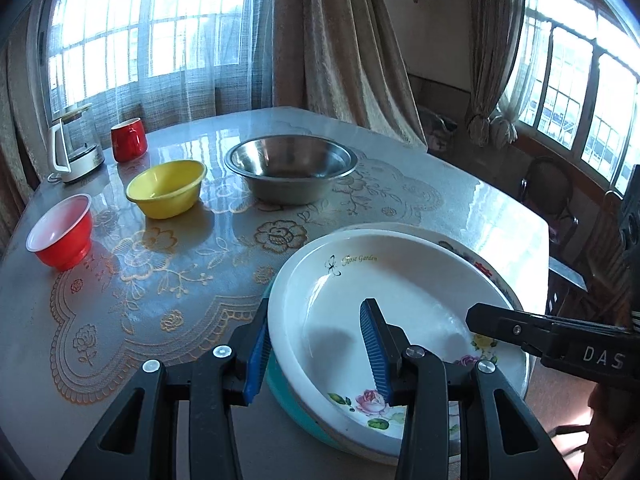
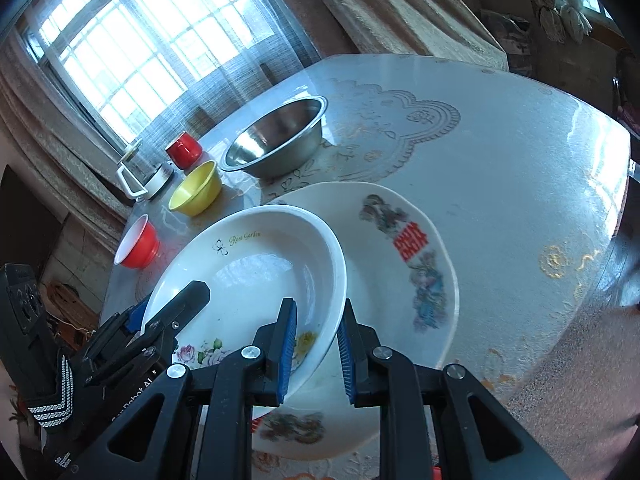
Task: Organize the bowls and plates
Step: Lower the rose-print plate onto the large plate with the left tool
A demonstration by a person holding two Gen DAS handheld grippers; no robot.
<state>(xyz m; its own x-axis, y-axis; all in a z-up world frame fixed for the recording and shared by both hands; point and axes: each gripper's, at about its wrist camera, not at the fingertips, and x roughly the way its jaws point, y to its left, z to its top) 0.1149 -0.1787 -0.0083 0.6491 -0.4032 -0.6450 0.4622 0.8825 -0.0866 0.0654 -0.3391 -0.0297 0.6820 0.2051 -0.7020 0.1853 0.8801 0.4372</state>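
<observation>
Table, "Rose Garden" dish

Daylight from the windows glares on the table; fisheye bending, dark vignetted corners.

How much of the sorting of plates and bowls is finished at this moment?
Done: nothing looks stacked yet. In hand: the left hand-held gripper and right hand-held gripper both grip the rim of the deep white rose-printed dish, over the flat white plate with red characters. Left: the steel bowl, yellow plastic bowl and red bowl with white inside stand apart on the table.
</observation>
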